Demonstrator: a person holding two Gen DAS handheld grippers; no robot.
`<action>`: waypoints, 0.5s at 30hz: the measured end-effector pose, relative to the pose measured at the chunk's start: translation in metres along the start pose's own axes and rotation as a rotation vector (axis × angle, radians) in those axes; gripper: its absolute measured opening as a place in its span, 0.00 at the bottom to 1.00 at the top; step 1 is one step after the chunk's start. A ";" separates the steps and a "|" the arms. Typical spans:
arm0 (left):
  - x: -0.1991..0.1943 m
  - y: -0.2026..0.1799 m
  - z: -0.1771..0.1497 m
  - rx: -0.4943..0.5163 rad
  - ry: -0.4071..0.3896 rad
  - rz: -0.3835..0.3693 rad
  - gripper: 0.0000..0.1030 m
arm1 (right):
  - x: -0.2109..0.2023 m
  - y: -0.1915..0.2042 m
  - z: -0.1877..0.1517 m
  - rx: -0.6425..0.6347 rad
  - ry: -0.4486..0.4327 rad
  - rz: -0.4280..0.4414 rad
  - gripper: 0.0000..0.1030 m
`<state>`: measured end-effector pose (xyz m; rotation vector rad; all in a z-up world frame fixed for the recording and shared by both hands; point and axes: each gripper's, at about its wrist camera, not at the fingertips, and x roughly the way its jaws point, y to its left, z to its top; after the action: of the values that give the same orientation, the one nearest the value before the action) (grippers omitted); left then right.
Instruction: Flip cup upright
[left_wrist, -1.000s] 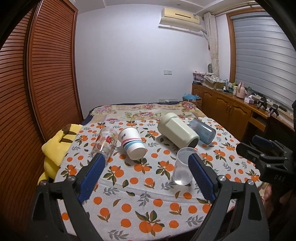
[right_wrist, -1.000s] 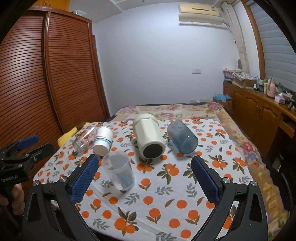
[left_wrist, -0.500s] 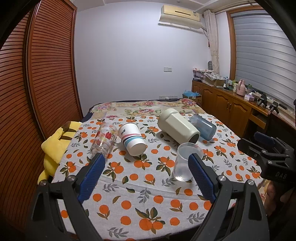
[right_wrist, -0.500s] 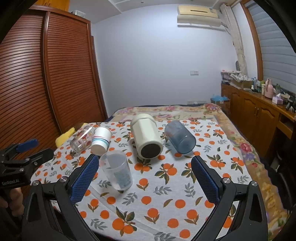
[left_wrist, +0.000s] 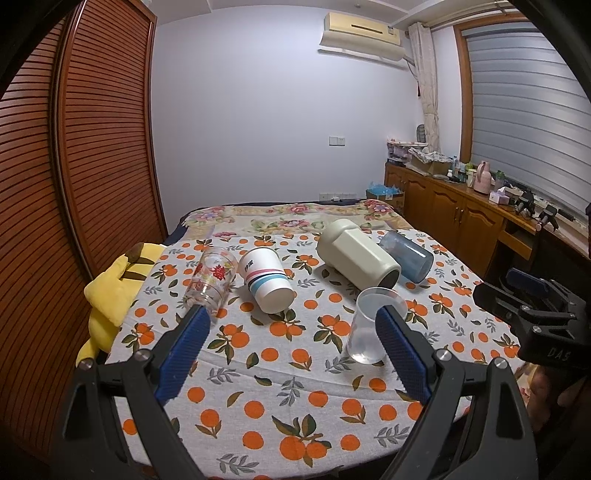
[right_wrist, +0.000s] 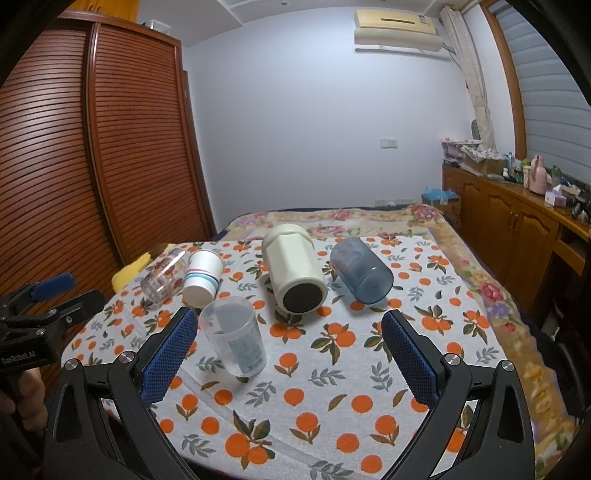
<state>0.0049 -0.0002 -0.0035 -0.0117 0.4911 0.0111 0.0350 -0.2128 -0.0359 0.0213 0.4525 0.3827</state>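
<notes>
Hovering apart above the bed's (left_wrist: 295, 417) near edge, the left hand-held gripper (left_wrist: 291, 345) and right hand-held gripper (right_wrist: 288, 349) both gape, grasping nothing. One clear cup (right_wrist: 234, 338) stands upright near that edge; glass (left_wrist: 211, 278), striped cup (left_wrist: 266, 280), cream mug (left_wrist: 356, 260) and blue cup (left_wrist: 406, 254) lie tipped mid-bed. Judged between flips: next calls for choosing one. Since earlier, both views drew back slightly.

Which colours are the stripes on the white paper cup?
Pink and blue stripes on the paper cup, clearest in the left wrist view.
</notes>
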 end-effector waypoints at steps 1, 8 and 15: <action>0.000 0.000 0.000 0.000 0.000 -0.001 0.89 | 0.000 0.000 0.000 0.000 0.000 0.000 0.98; 0.000 0.000 0.001 0.001 -0.003 -0.002 0.89 | 0.000 0.000 0.000 0.000 0.000 0.000 0.99; -0.002 0.000 0.002 0.002 -0.007 -0.009 0.89 | 0.000 -0.001 0.000 0.001 0.001 0.000 0.98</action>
<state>0.0041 0.0000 -0.0011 -0.0115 0.4840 0.0014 0.0353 -0.2132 -0.0358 0.0226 0.4533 0.3825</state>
